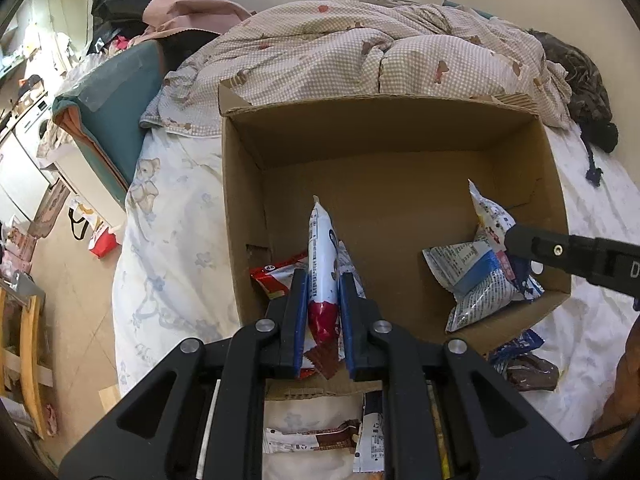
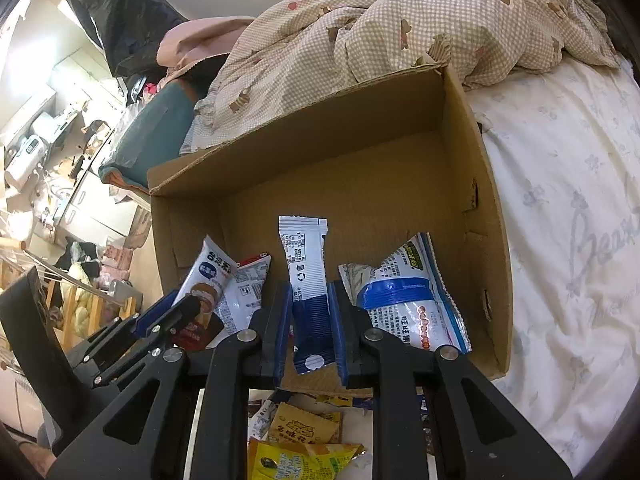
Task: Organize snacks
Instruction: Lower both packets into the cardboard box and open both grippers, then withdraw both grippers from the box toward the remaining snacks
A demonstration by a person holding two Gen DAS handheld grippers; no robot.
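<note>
1. Left wrist view: a bed [image 1: 168,240] with a pale flower-print sheet carries an open cardboard box [image 1: 240,200]; a crumpled checked quilt [image 1: 340,52] lies behind the box, and a cluttered room floor shows at the left.
2. The left claw [image 1: 324,280] is clamped narrow on a white, blue and red snack packet [image 1: 322,264], which stands upright between the blue pads over the near part of the box.
3. A red packet [image 1: 272,278] lies on the box floor just left of the held one; more wrapped snacks [image 1: 312,440] lie on the sheet in front of the box.
4. At the right, the right claw [image 1: 516,240] reaches into the box beside a white-and-blue bag [image 1: 476,276] in the near right corner.
5. Right wrist view: the same box [image 2: 492,240] sits on the bed [image 2: 568,200] with the quilt [image 2: 400,28] behind.
6. The right claw [image 2: 310,292] grips a slim white-and-dark-blue packet [image 2: 304,264], held upright over the near edge of the box.
7. The white-and-blue bag [image 2: 408,300] lies just right of it inside the box.
8. The left claw [image 2: 172,308] shows at the left, holding its packet [image 2: 208,276] in the box.
9. Yellow snack packets [image 2: 304,440] lie on the bed in front of the box.
</note>
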